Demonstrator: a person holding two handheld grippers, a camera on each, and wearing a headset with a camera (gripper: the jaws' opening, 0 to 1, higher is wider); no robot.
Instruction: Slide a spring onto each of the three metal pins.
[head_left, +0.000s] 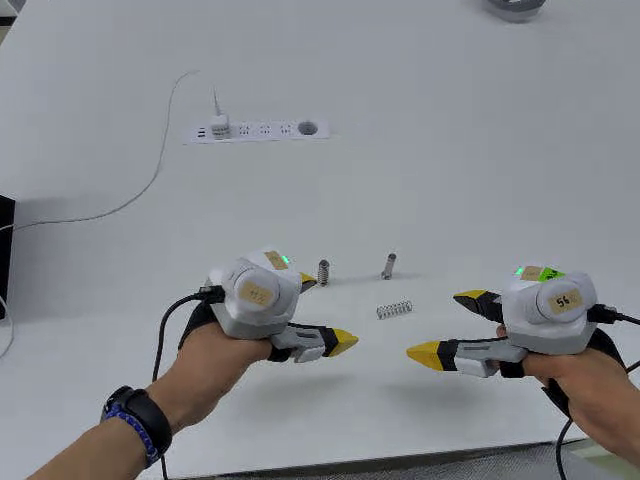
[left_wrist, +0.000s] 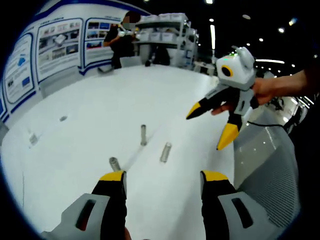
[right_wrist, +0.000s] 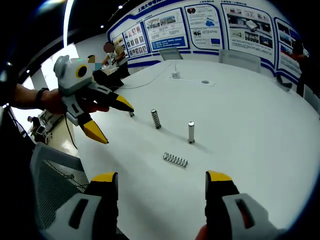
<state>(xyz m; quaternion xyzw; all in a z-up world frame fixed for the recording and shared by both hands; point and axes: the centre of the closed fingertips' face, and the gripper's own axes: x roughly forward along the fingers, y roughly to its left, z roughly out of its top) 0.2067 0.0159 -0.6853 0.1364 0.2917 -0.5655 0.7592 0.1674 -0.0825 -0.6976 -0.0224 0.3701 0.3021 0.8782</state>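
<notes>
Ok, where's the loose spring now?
Head view: the spring lies flat between the left tool and right tool, just nearer you than the bare pin.

Head view from above; gripper views low, opposed, pin (head_left: 388, 265) between

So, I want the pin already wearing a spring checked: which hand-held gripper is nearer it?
Left. The left hand-held gripper has a jaw tip close to the sprung pin; the right hand-held gripper sits farther right, beyond the loose spring.
</notes>
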